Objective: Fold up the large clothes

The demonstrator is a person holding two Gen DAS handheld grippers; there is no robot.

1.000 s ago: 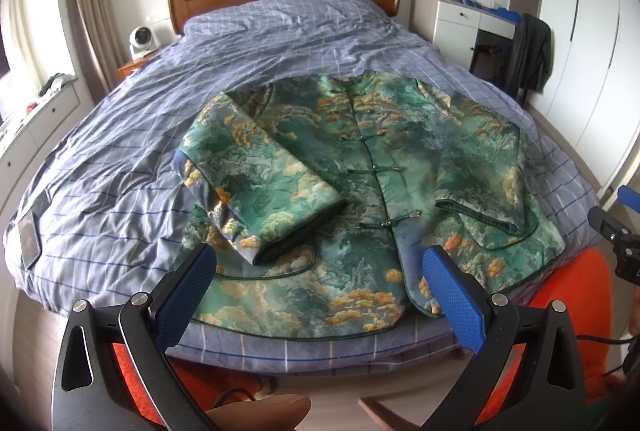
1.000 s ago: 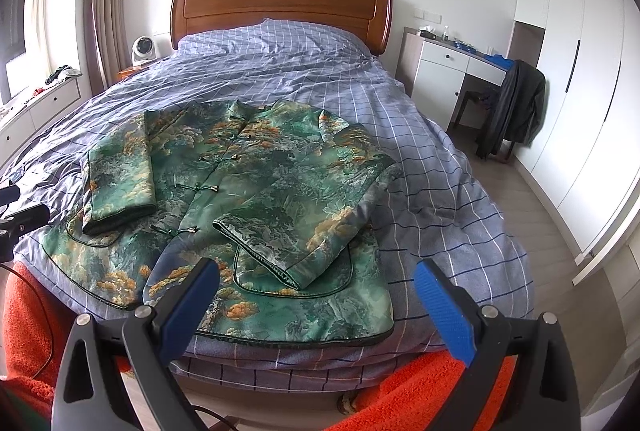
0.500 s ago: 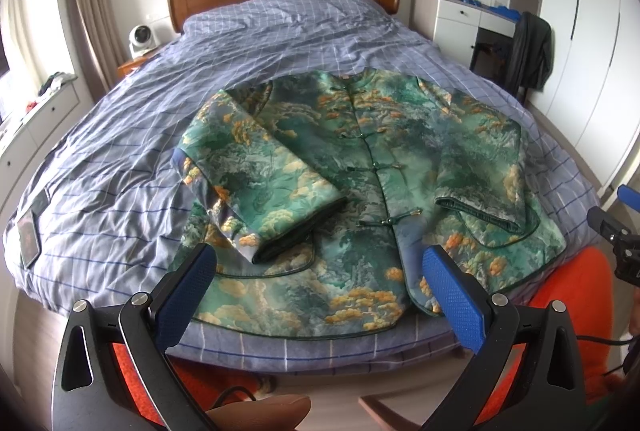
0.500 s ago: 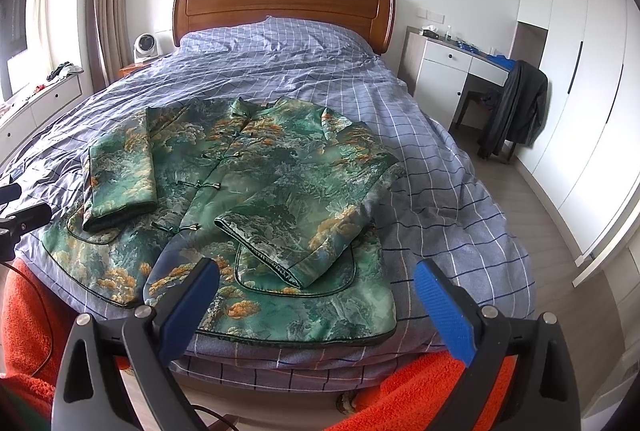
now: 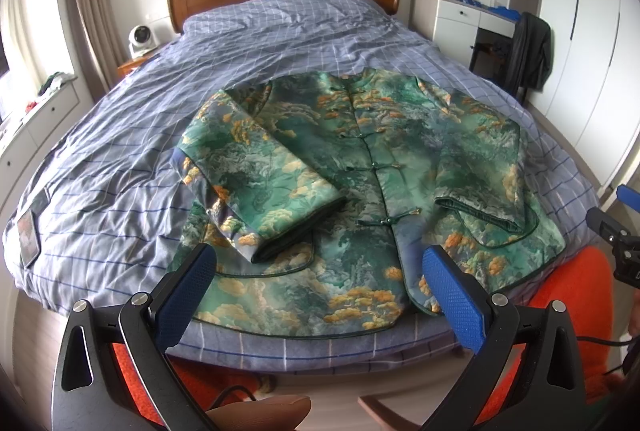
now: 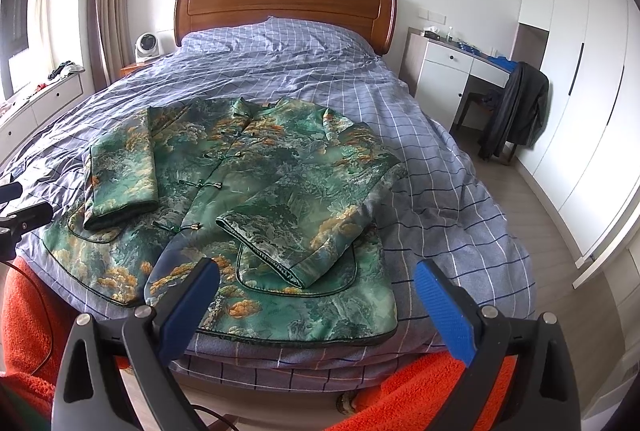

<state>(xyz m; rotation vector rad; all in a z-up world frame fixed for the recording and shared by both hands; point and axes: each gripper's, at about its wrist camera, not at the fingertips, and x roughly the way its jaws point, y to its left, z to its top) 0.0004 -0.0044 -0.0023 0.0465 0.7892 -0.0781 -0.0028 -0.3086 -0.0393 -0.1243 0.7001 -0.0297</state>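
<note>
A green brocade jacket [image 5: 372, 167] with orange cloud patterns lies front up at the foot of the bed, both sleeves folded in over its body. The same jacket [image 6: 256, 199] fills the middle of the right wrist view. My left gripper [image 5: 318, 285] hangs open above the jacket's hem, holding nothing. Over the jacket's right hem corner, my right gripper [image 6: 316, 295] is open too, its blue pads wide apart. Neither touches the cloth. The right gripper's tip shows at the right edge of the left wrist view.
The bed [image 6: 440, 159] has a blue checked cover and a wooden headboard [image 6: 284, 7]. A white desk [image 6: 452, 71] and a chair with a dark coat [image 6: 516, 107] stand to the right, by white wardrobes. An orange sleeve [image 6: 400, 391] shows below. A small fan [image 6: 146, 45] sits left.
Both views have shifted slightly, with the jacket a little lower and nearer in the frames. The jacket itself has not moved, and both grippers stay open.
</note>
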